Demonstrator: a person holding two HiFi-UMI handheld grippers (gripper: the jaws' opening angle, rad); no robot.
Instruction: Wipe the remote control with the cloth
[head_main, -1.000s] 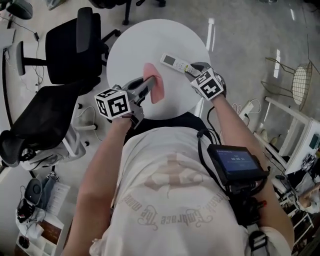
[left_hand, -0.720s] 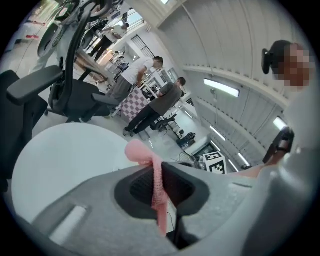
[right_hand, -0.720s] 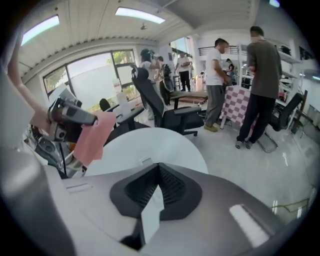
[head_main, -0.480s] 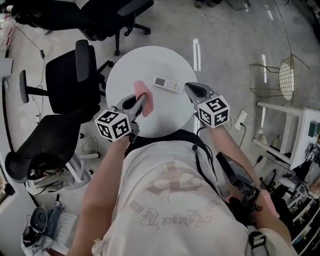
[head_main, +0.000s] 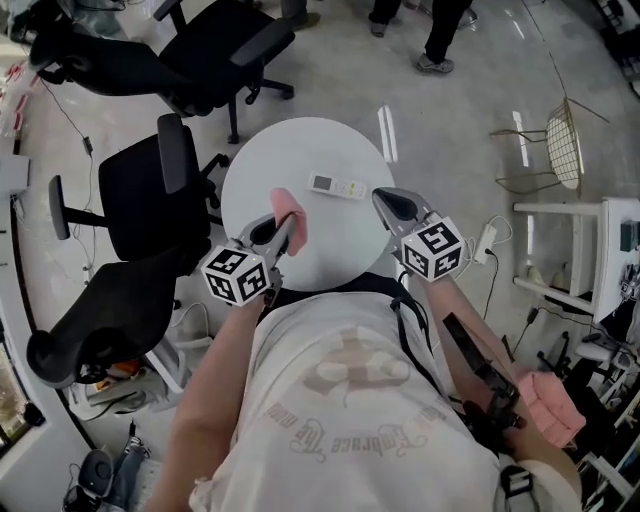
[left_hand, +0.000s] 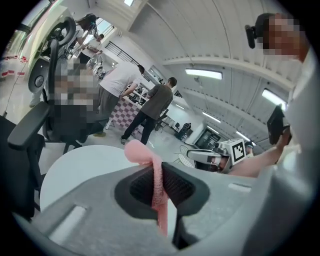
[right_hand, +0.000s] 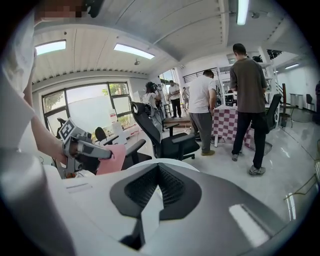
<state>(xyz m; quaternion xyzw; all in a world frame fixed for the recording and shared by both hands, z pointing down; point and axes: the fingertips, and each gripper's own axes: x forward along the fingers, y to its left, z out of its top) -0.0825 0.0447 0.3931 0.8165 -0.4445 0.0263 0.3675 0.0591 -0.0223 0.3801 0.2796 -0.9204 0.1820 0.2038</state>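
Observation:
The white remote control (head_main: 338, 185) lies flat on the round white table (head_main: 290, 155), towards its right side. My left gripper (head_main: 287, 224) is shut on the pink cloth (head_main: 290, 210), held above the table's near edge; in the left gripper view the cloth (left_hand: 156, 176) hangs pinched between the pads. My right gripper (head_main: 384, 198) is shut with nothing in it, just right of the remote and apart from it. In the right gripper view its jaws (right_hand: 159, 172) meet, and the left gripper (right_hand: 89, 148) with the cloth (right_hand: 113, 158) shows at the left.
Black office chairs (head_main: 150, 185) (head_main: 225, 45) stand left of and behind the table. A wire chair (head_main: 565, 150) and white shelving (head_main: 600, 255) are at the right. People (right_hand: 249, 85) stand beyond the table by a checkered table.
The right gripper has let go of the remote's end, shut, and risen clear of it. The remote now lies alone on the table. The left gripper has lifted the cloth a little.

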